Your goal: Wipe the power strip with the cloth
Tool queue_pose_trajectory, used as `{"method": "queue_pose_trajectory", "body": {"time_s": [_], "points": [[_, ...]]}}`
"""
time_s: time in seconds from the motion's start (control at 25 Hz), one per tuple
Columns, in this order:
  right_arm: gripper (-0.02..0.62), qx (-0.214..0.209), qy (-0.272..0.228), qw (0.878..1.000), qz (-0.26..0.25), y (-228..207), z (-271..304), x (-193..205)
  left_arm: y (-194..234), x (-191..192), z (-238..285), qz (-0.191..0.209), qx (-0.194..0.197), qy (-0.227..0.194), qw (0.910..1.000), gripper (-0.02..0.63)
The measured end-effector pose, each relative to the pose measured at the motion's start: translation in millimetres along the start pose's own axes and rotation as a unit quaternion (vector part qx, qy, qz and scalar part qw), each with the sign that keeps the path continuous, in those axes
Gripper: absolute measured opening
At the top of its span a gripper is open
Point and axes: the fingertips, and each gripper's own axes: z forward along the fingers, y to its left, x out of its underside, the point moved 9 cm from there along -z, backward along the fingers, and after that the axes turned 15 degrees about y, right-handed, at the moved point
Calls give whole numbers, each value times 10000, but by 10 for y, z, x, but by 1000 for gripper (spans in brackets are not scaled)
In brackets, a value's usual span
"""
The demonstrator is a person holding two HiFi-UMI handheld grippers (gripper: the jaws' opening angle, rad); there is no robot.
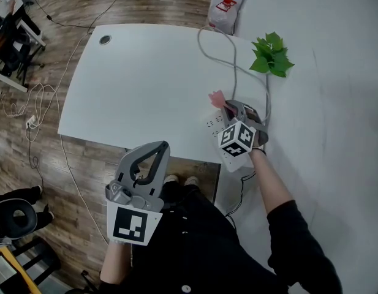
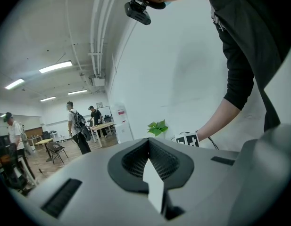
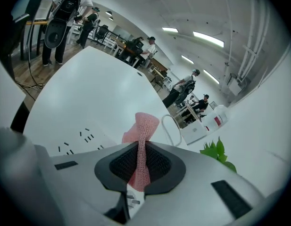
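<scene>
- While it hangs off the near edge of the bench (image 1: 146,84), over the person's lap, the left claw (image 1: 151,155) has its jaws pressed together on nothing and plays no part in the job.
- Right of it, the power strip (image 1: 215,128) lies flat at the bench's near right corner, sockets up, with its grey cable (image 1: 234,60) looping off toward the far edge.
- Above the strip's far end sits the right claw (image 3: 141,159), clamped on the pink cloth (image 3: 143,126); a tuft of cloth pokes out past the jaws.
- I cannot tell whether that tuft touches the strip.
- As I judge it, fetching the cloth is done and the wiping is at most just starting: the socket face nearest the person is uncovered and needs passes along its length.
- Farther right, a green plant sprig (image 1: 271,55) lies well clear.
</scene>
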Motion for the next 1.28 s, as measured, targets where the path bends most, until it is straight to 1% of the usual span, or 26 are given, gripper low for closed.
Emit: {"method": "queue_pose_trajectory", "body": {"time_s": [0.36,0.48,0.8,1.28], "points": [[54,-611,101,9978,-232,282,-28,88,-18,-3,33,15,150,-34,9999,12],[54,-736,161,9969,-205,331,-42,121,-19,-5,39,14,204,-41,9998,14],[54,-821,290,9962,1,453,-166,263,-52,-28,43,105,388,-137,9991,12],[54,-835,556,9944,341,602,-419,598,-161,-116,110,246,797,-334,9960,14]]}}
